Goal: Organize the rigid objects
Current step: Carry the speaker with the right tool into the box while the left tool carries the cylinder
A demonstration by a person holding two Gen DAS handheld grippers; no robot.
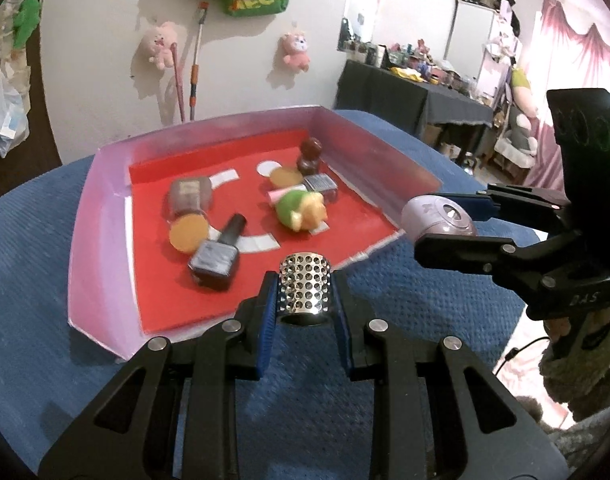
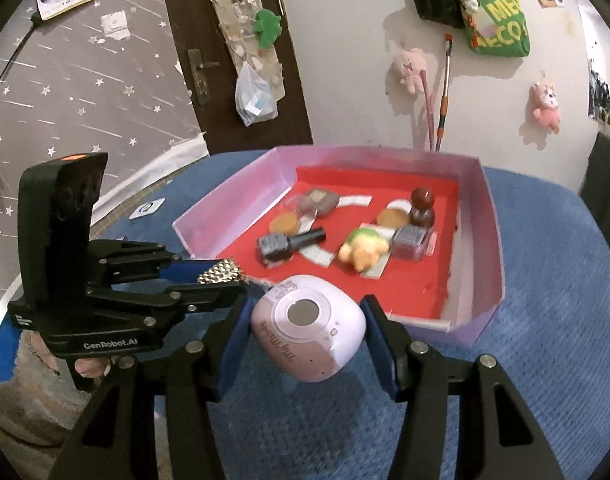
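Note:
My left gripper (image 1: 305, 294) is shut on a studded silver ring (image 1: 304, 290), held above the blue cloth just in front of the pink tray (image 1: 101, 216). In the right wrist view the same left gripper (image 2: 225, 276) holds the studded silver ring (image 2: 219, 273) at the tray's near left corner. My right gripper (image 2: 307, 330) is shut on a lilac rounded device (image 2: 309, 326) with a grey round centre. From the left wrist view the right gripper (image 1: 433, 220) carries that lilac device (image 1: 437, 220) by the tray's right corner. Inside the tray (image 2: 485, 216) lie nail polish bottles, a green-and-yellow toy (image 2: 361, 250) and round compacts.
A blue textured cloth (image 1: 33, 280) covers the round table. The tray's red floor holds a dark nail polish bottle (image 1: 217, 258), a brown bottle (image 1: 310, 156) and a grey-brown jar (image 1: 191, 196). Plush toys and mop handles hang on the wall behind. A cluttered dark table (image 1: 417, 96) stands at the right.

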